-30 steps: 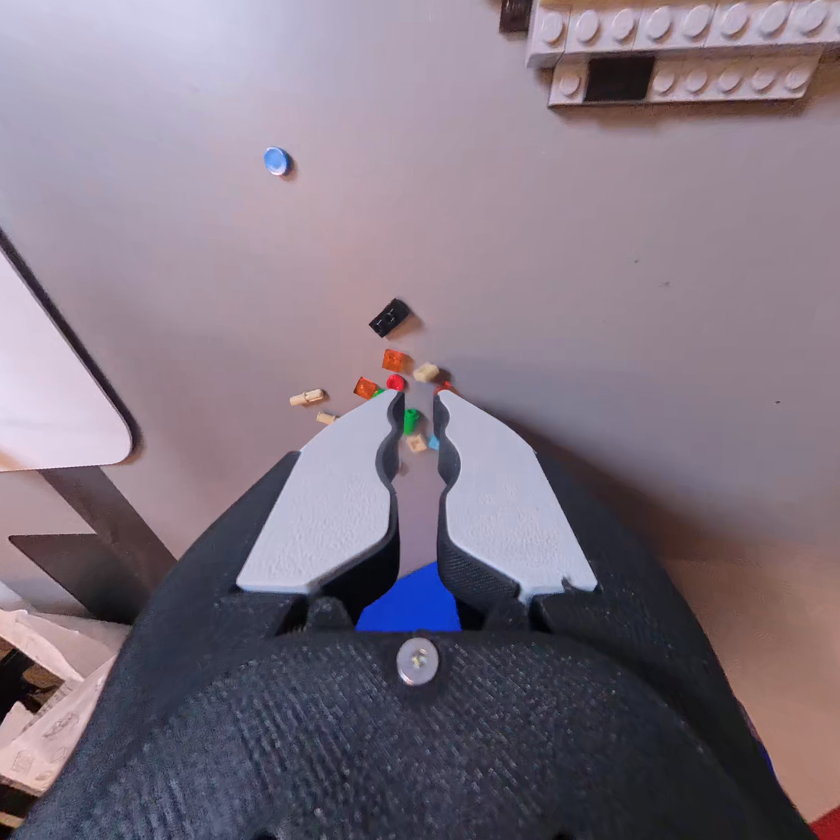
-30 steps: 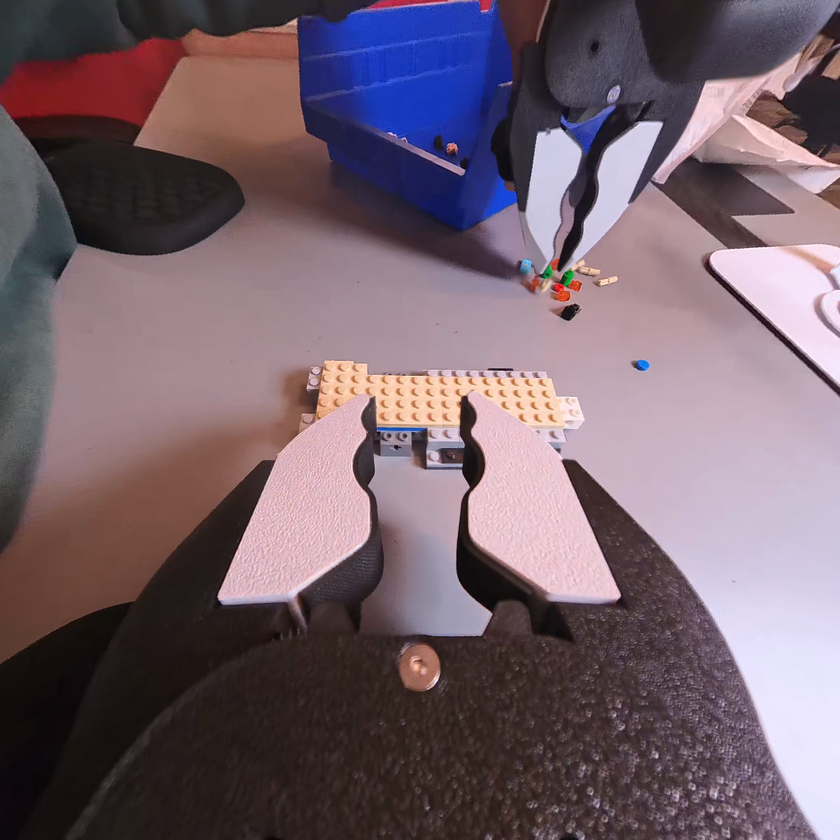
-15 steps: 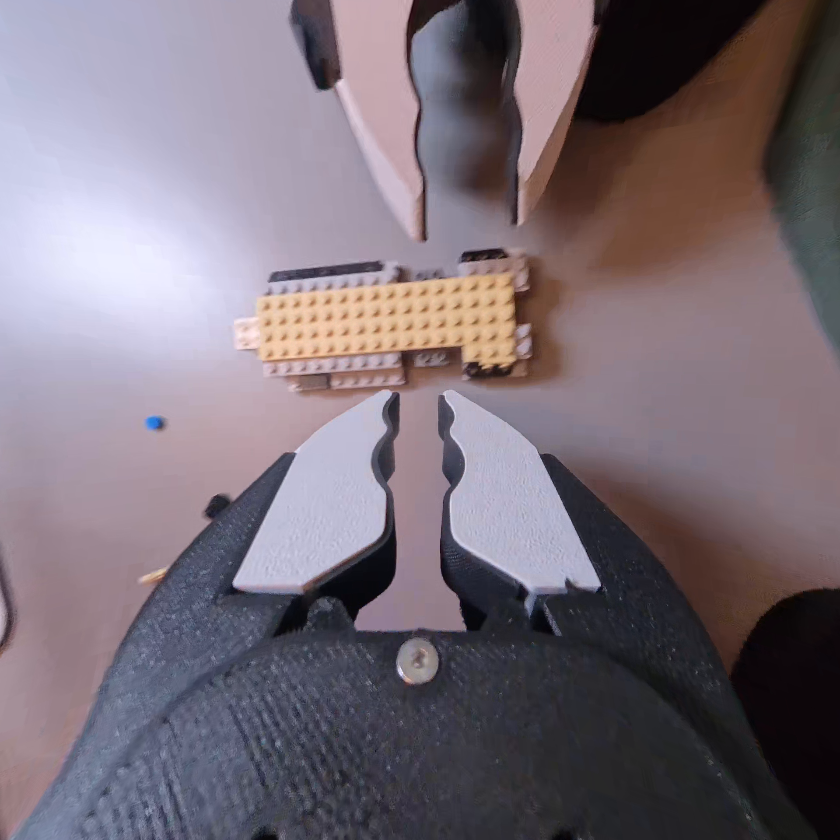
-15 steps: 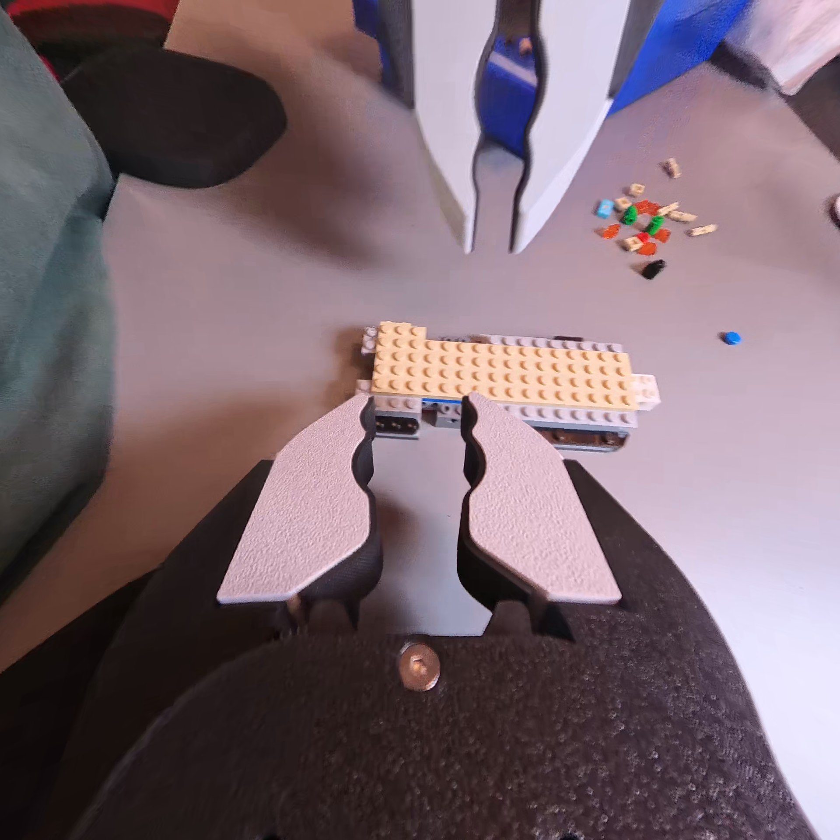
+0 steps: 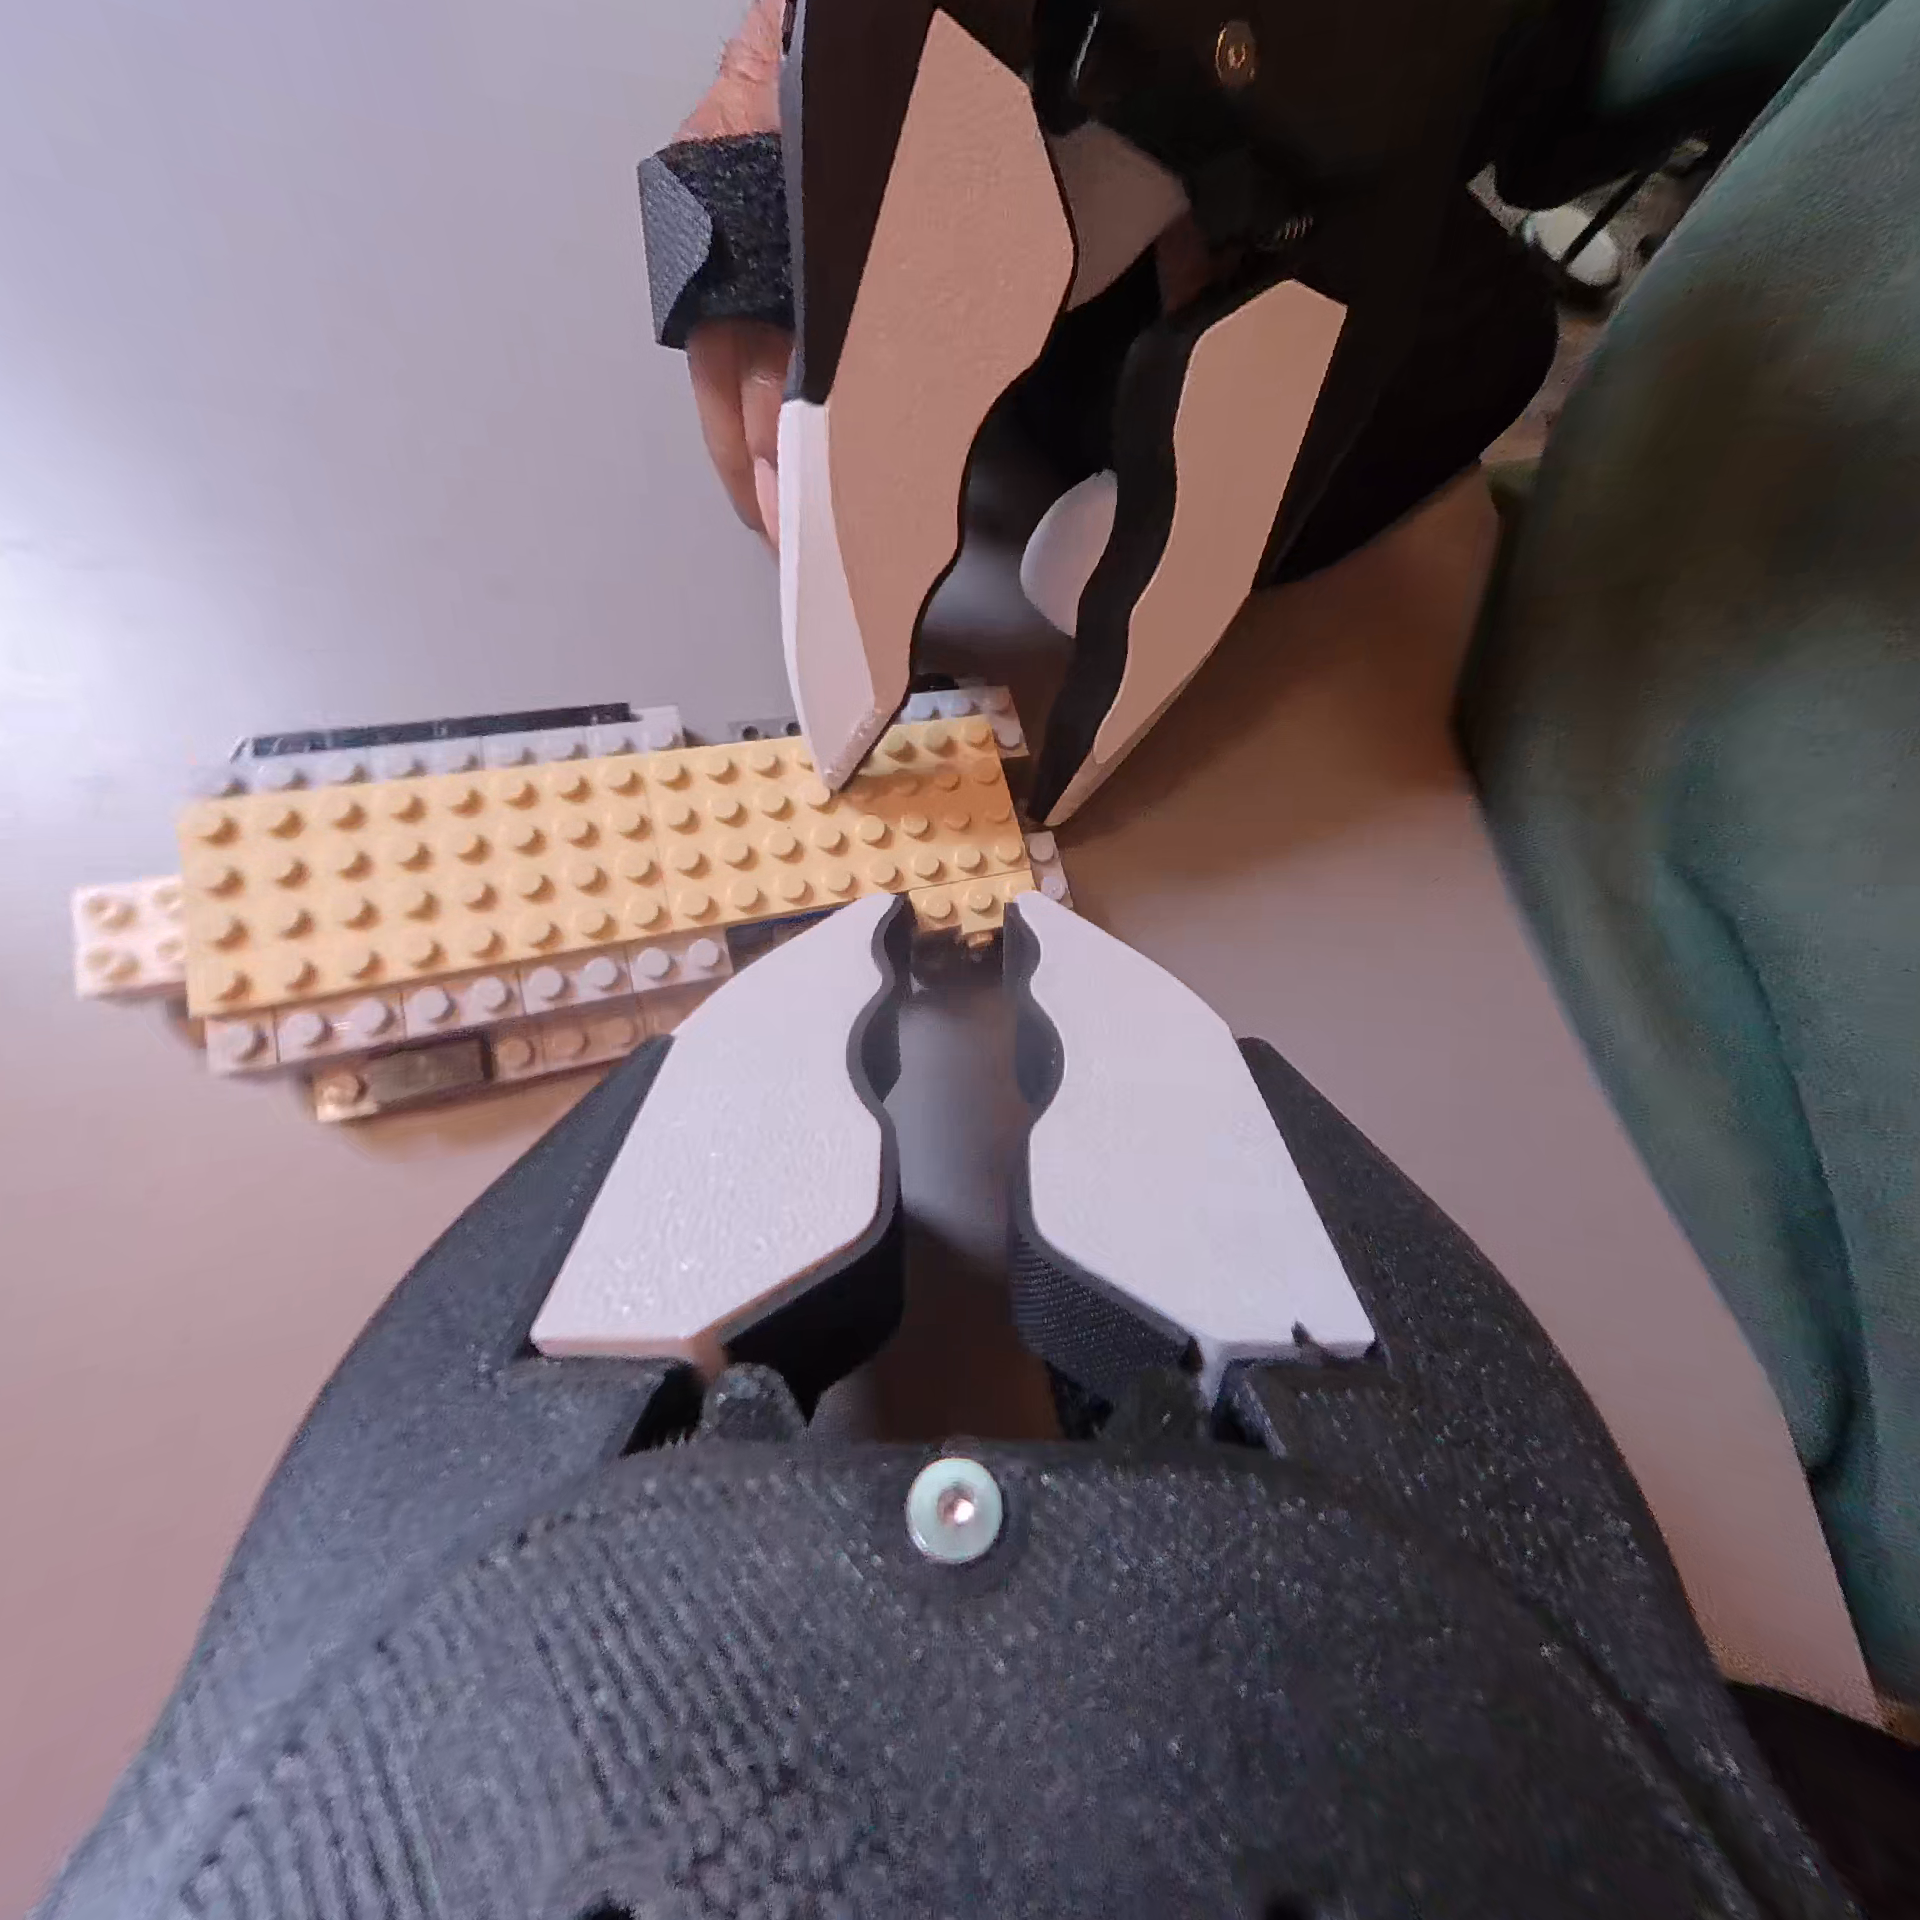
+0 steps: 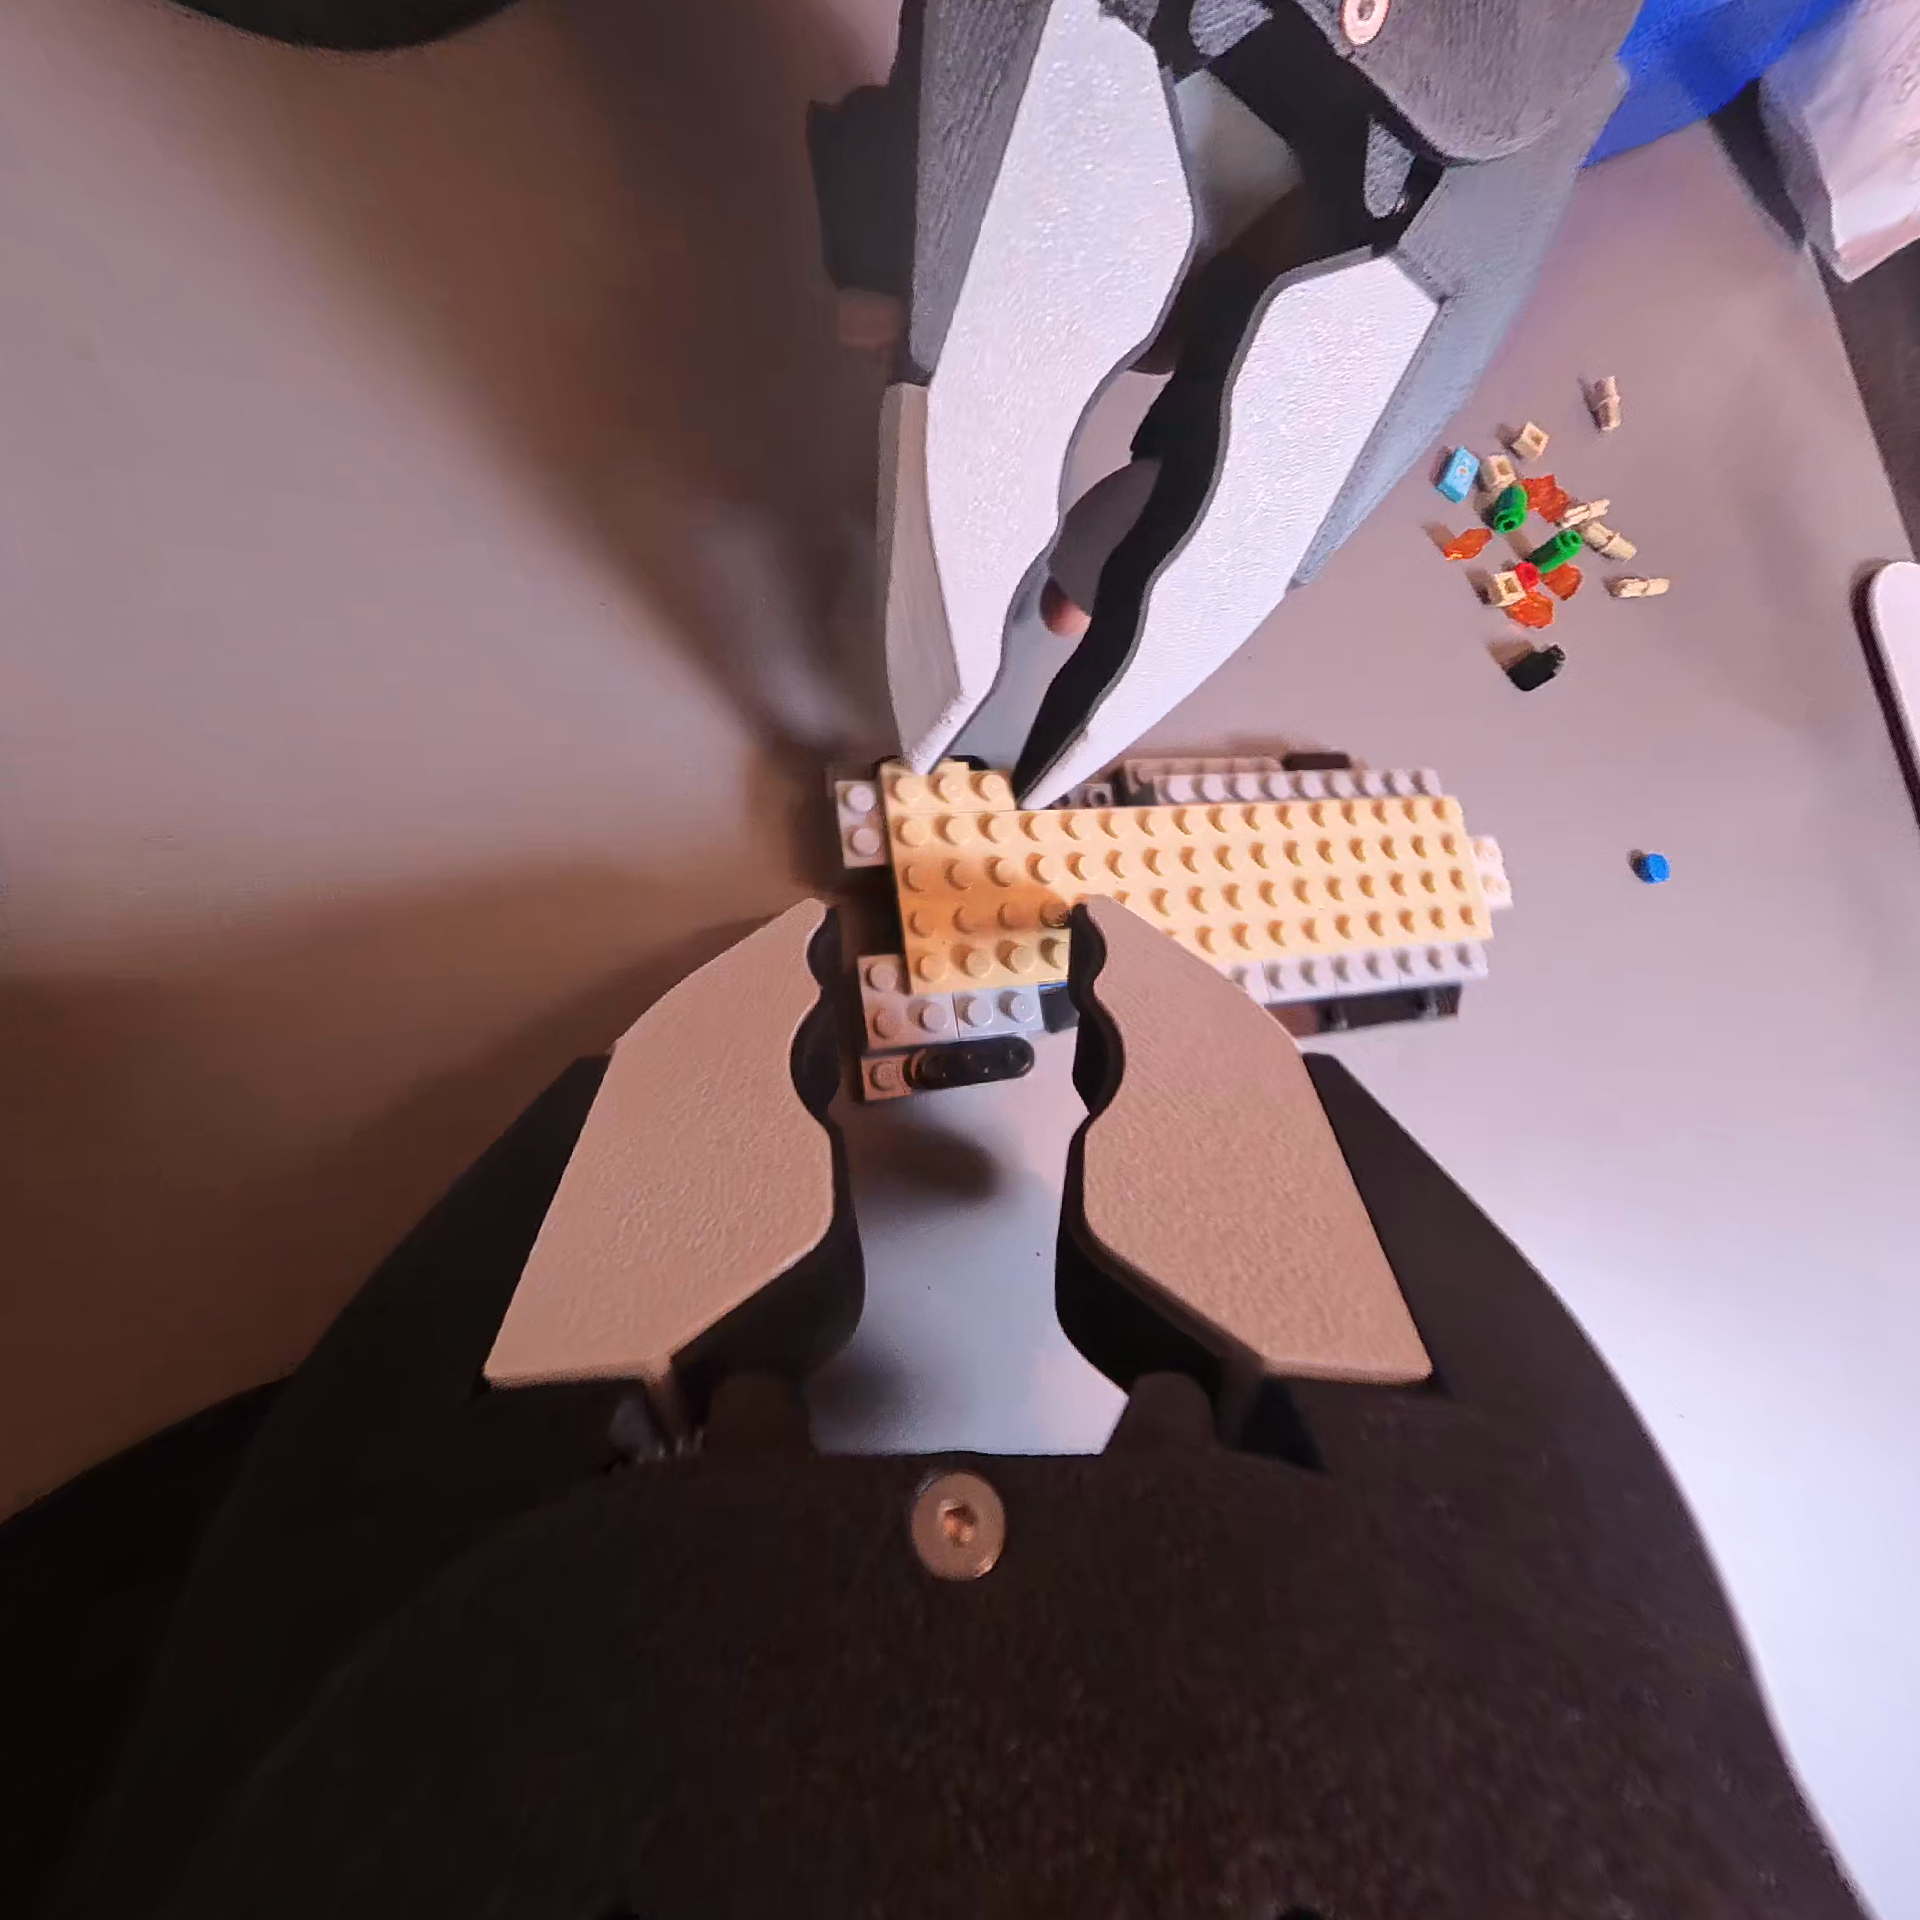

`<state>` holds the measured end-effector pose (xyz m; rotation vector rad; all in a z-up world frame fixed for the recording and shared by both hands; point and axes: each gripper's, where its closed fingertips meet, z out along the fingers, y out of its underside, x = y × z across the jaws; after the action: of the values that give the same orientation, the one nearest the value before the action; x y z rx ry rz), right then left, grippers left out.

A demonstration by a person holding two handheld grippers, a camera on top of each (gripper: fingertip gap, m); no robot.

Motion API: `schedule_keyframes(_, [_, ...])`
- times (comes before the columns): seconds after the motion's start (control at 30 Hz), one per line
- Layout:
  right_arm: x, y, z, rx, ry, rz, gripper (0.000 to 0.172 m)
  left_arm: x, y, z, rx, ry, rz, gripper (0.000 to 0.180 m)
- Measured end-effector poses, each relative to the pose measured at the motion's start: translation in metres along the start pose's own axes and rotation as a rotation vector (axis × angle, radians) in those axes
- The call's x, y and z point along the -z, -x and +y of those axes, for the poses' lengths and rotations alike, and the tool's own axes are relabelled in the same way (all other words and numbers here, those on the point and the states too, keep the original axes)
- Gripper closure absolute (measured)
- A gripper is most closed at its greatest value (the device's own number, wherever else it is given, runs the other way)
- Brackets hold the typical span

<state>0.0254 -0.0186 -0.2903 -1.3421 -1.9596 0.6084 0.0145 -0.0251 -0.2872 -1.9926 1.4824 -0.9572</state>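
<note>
two grippers meet at one end of a flat brick build [image 6: 1195, 883] lying on the grey table [image 6: 416, 520], one from each long side. the left gripper [image 5: 951, 909] has its fingers a little apart around a small tan tab that sticks out of the build's side edge; i cannot tell if the pads press on it. the right gripper [image 6: 951, 914] is spread wider, with one finger on the tan studs and the other just past the build's short end, not pinching. a little pile of tiny bricks [image 6: 1538, 530], a black piece [image 6: 1536, 665] and a blue dot [image 6: 1650, 868] lie well apart. the build's underside is hidden, and a blue box [image 6: 1714, 62] is cut off at the top edge.
</note>
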Motion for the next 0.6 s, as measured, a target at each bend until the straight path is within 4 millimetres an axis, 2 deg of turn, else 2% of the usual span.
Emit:
schedule_keyframes(0.13, [0.0004,-0.0017,0.0023,0.003,-0.019,-0.002,0.131,-0.0034,-0.0008,-0.0012,0.101,-0.024,0.029,0.165])
schedule_keyframes(0.33, [-0.0015,-0.0009,-0.0006,0.013,-0.040,0.019,0.131,-0.0019,0.0017,-0.0036,0.406,-0.079,0.076,0.171])
schedule_keyframes(0.6, [-0.0024,-0.0004,-0.0032,-0.018,-0.027,0.059,0.131,-0.0011,0.0035,-0.0021,0.471,-0.053,0.020,0.172])
